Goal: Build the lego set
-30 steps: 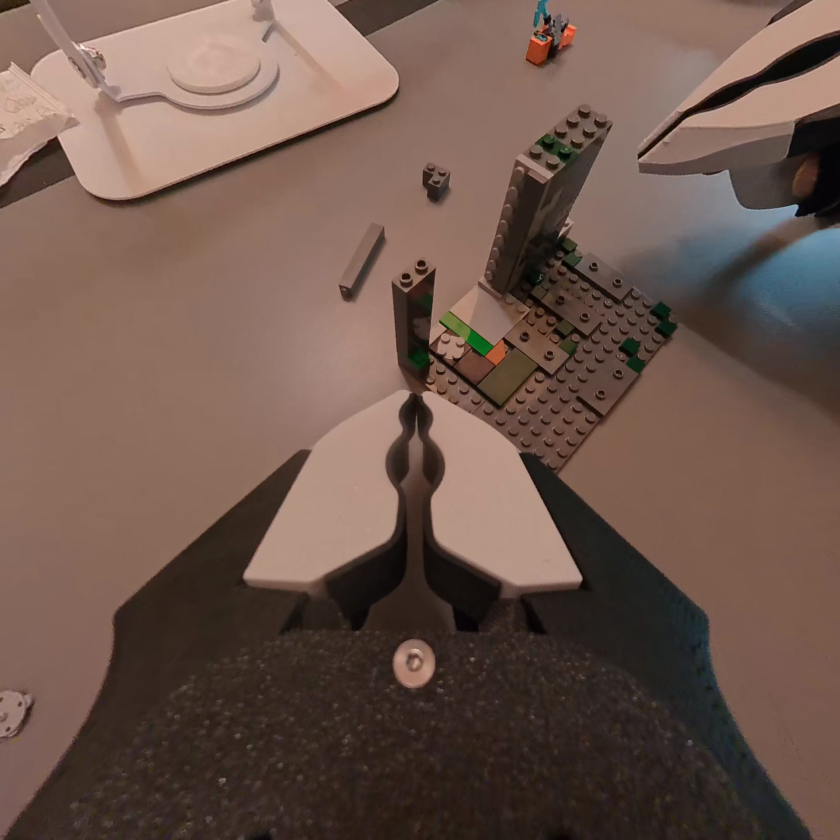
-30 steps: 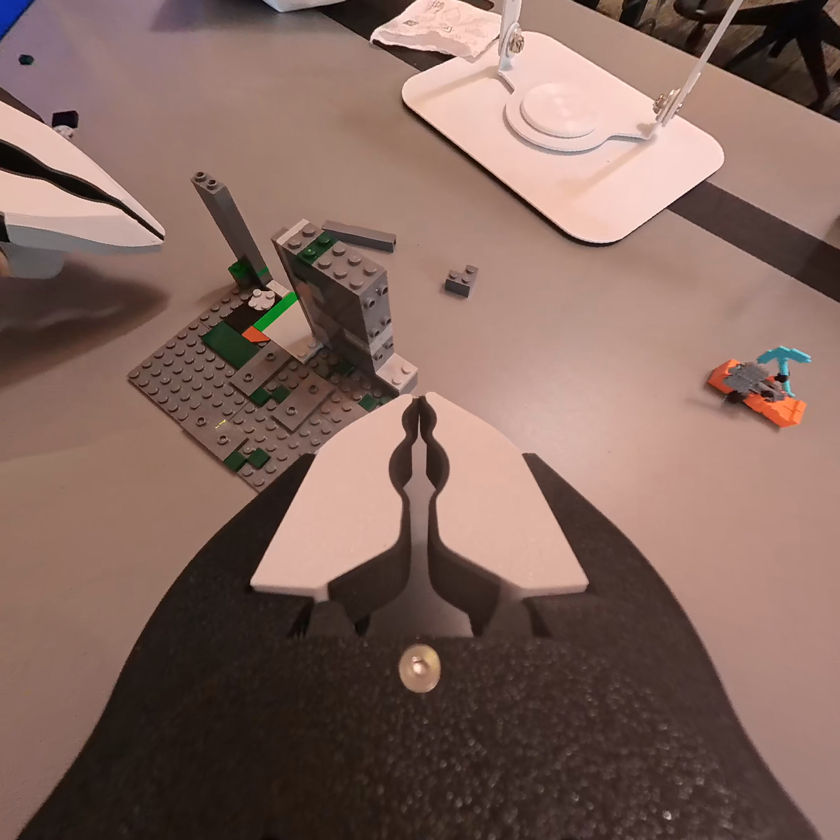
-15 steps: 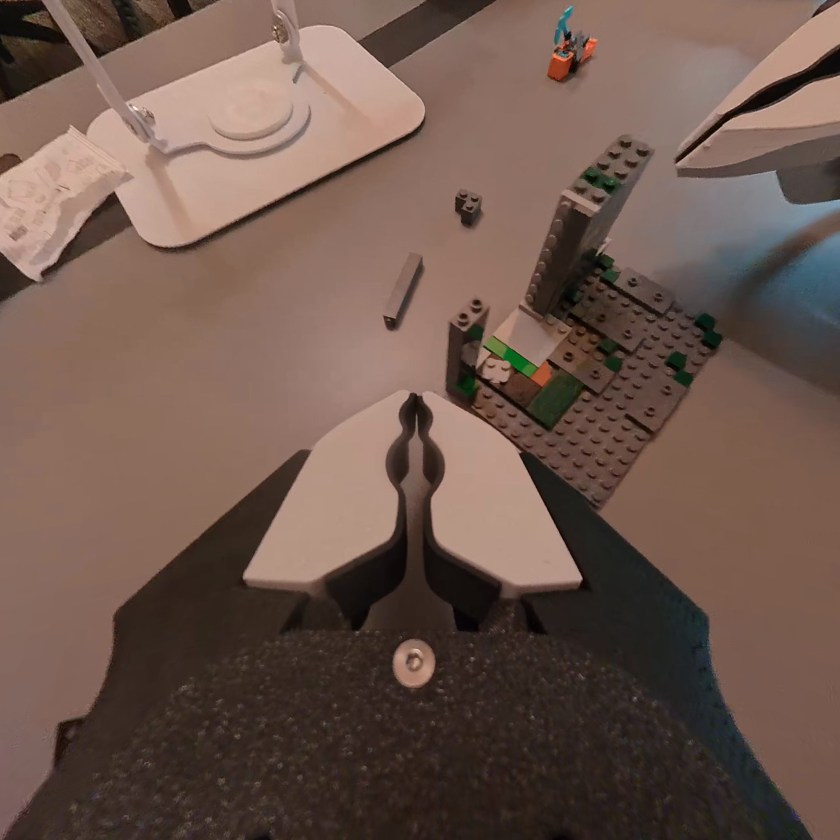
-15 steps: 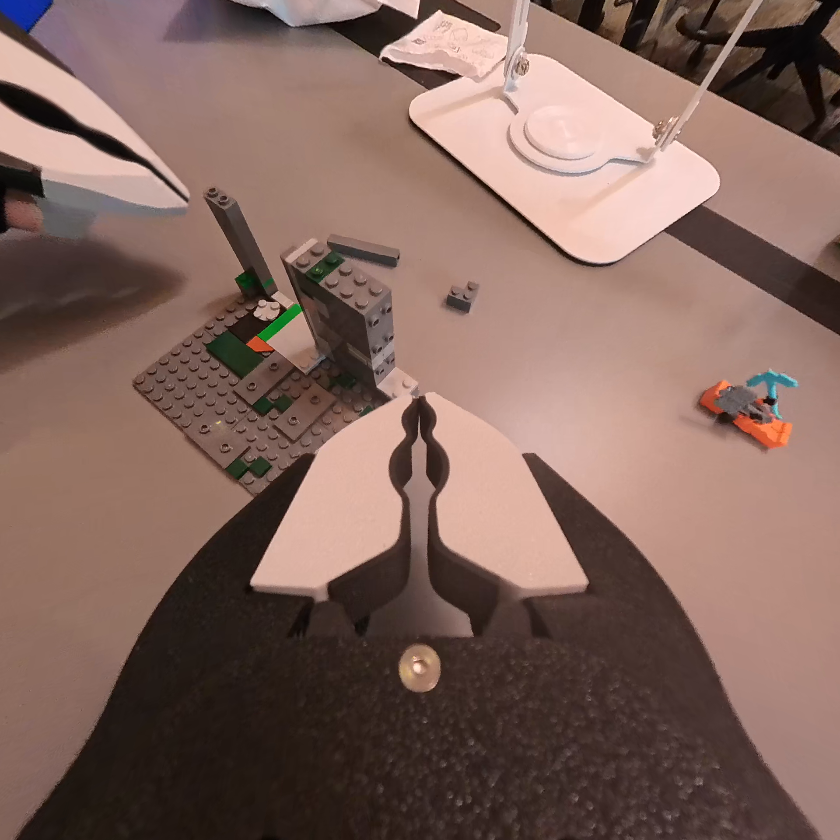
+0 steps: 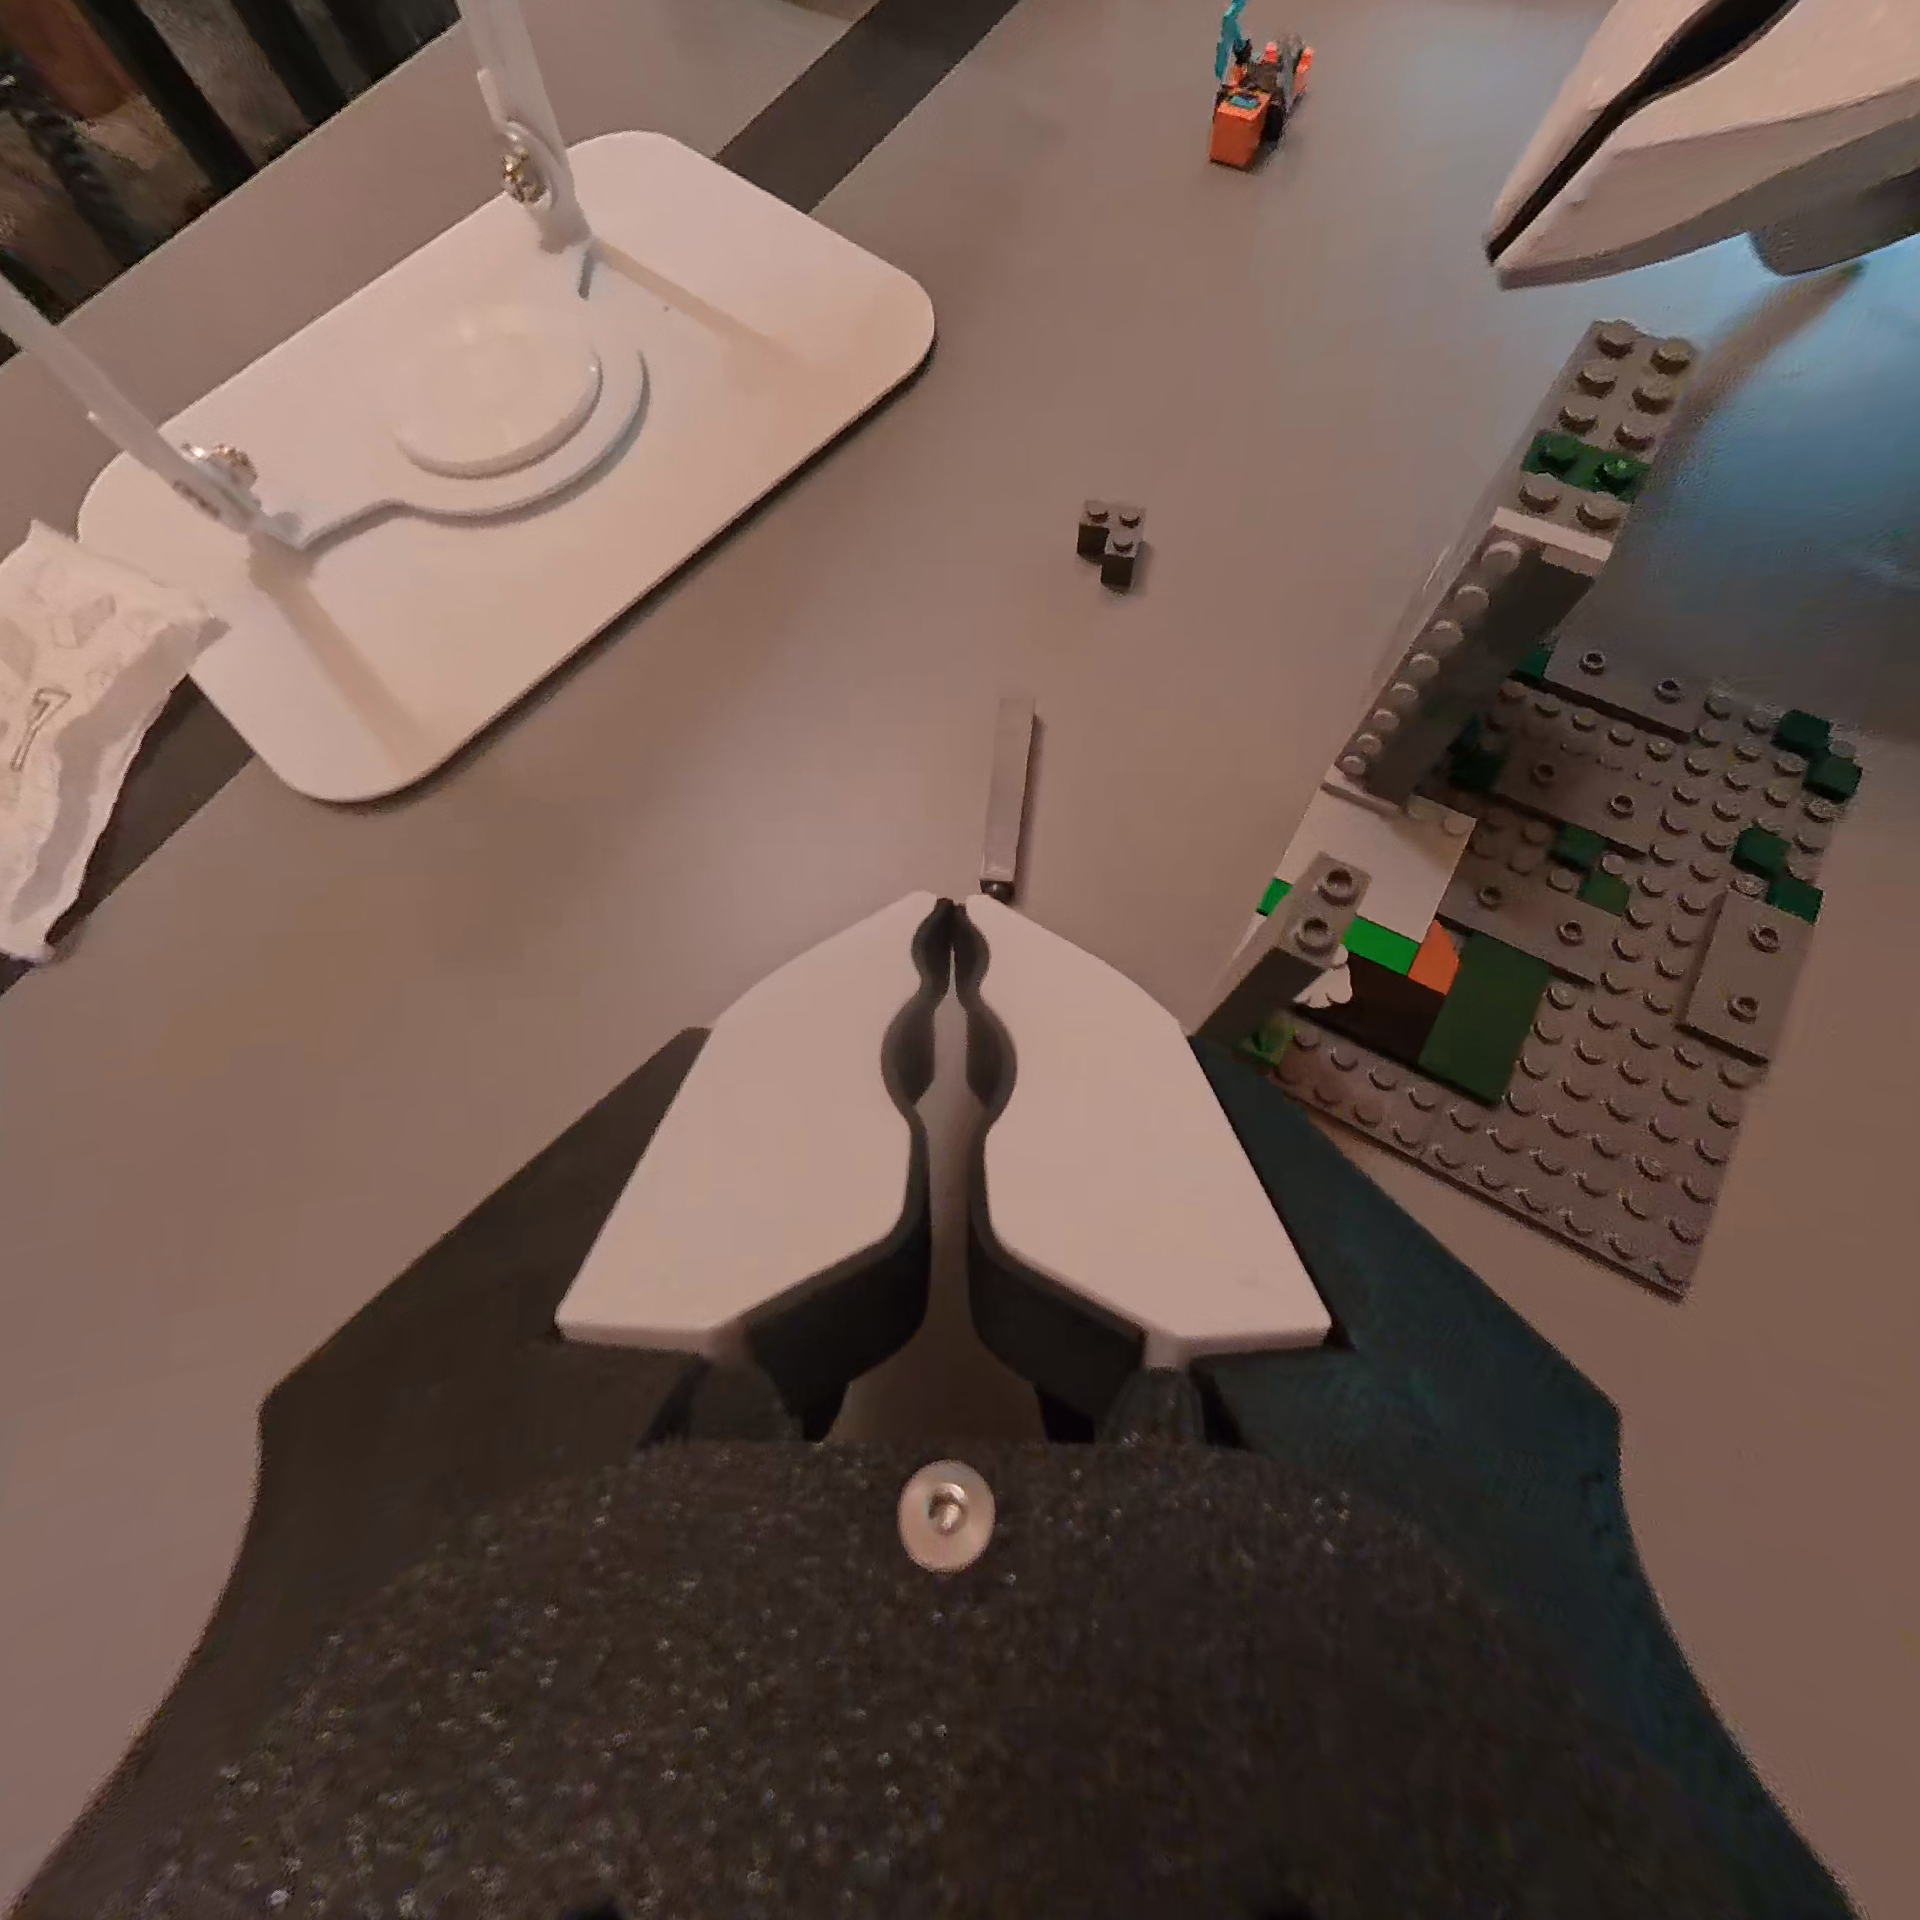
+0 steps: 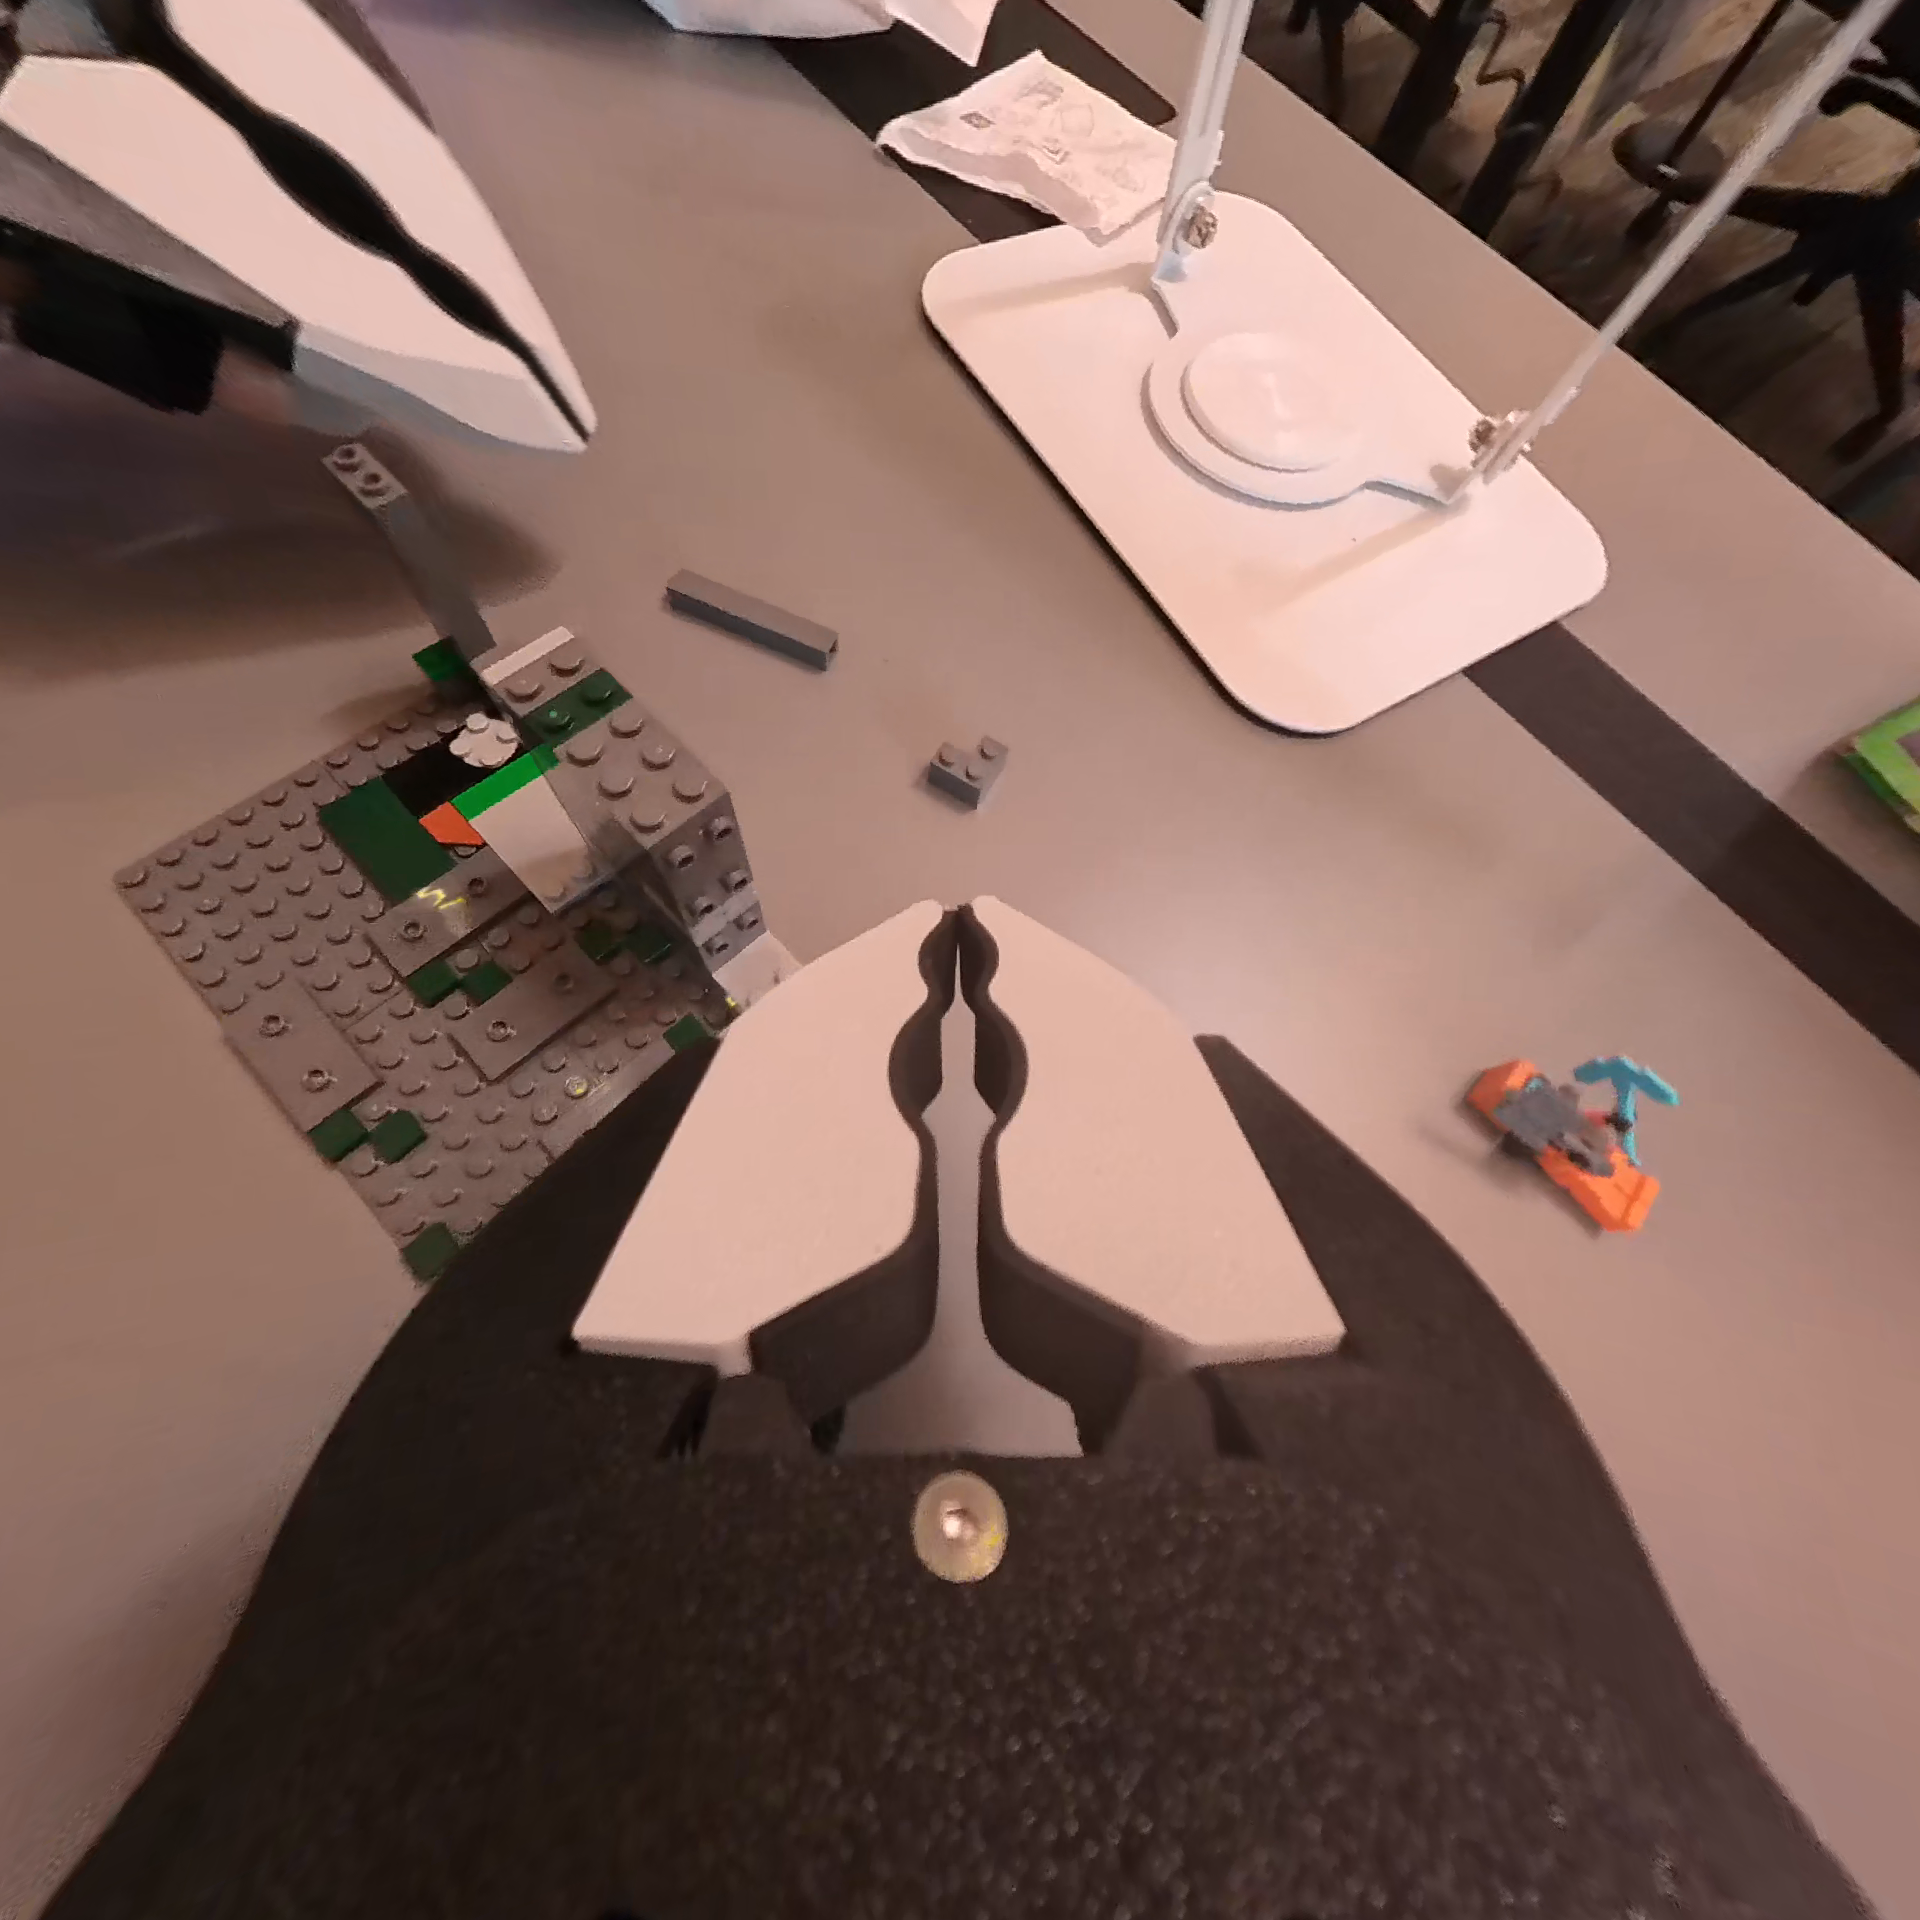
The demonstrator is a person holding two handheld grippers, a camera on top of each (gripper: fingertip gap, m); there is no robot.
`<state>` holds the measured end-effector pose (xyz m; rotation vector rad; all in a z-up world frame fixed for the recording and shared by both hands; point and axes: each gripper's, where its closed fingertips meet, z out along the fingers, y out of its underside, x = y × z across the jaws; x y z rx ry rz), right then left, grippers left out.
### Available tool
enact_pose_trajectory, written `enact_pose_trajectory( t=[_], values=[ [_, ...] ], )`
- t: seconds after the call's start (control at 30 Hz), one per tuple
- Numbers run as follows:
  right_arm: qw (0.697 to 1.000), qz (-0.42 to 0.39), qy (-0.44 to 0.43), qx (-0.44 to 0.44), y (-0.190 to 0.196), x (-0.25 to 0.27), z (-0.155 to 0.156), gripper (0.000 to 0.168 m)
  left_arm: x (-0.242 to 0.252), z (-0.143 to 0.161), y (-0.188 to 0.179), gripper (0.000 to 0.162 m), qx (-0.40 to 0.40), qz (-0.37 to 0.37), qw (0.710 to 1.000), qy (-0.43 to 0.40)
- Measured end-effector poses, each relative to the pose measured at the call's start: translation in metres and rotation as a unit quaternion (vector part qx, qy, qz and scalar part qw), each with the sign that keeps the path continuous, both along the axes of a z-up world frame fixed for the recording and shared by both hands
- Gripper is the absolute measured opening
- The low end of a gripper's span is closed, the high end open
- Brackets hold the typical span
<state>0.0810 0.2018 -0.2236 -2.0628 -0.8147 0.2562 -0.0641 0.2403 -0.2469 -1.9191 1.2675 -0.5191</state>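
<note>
We keep both the left gripper point(image 5: 953, 906) and right gripper point(image 6: 958, 909) clenched on nothing. Since a moment ago our left has swung off the grey baseplate point(image 5: 1621, 1101), now at three o'clock, toward the loose long grey bar point(image 5: 1011, 792) just ahead at twelve. The grey tower point(image 6: 665, 821) stands at ten o'clock of our right tips, closer than before.

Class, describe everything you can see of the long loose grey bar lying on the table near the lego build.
The long grey bar is a slim, straight lego piece of plain grey plastic with square ends. It lies flat on the grey table, apart from the studded baseplate and from the small dark corner brick. Nothing touches it but the table. In the left wrist view it lies just beyond the tips of the left gripper, whose fingers are shut and empty.
</note>
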Motion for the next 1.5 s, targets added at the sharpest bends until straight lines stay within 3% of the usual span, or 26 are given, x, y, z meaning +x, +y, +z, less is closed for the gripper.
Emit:
enact_pose_trajectory(
  t=[0.23, 0.93, 1.17, 1.5],
  values=[
    [0.999, 0.042, -0.029, 0.002, 0.008, -0.006, -0.012, 0.000, 0.003, -0.008, 0.009, 0.000, -0.004, -0.015, 1.000, 0.001],
    [0.999, 0.036, -0.019, 0.000, 0.006, -0.003, -0.014, 0.000, 0.000, -0.010, 0.008, 0.000, -0.006, -0.007, 1.000, -0.010],
    [0.999, -0.017, 0.006, 0.045, 0.013, 0.011, 0.014, 0.000, 0.011, 0.041, 0.018, 0.000, 0.051, 0.039, 0.995, -0.077],
    [0.974, -0.124, 0.048, 0.183, 0.055, 0.036, 0.115, 0.000, 0.077, 0.125, 0.037, 0.000, 0.094, 0.047, 0.986, -0.128]
  ],
)
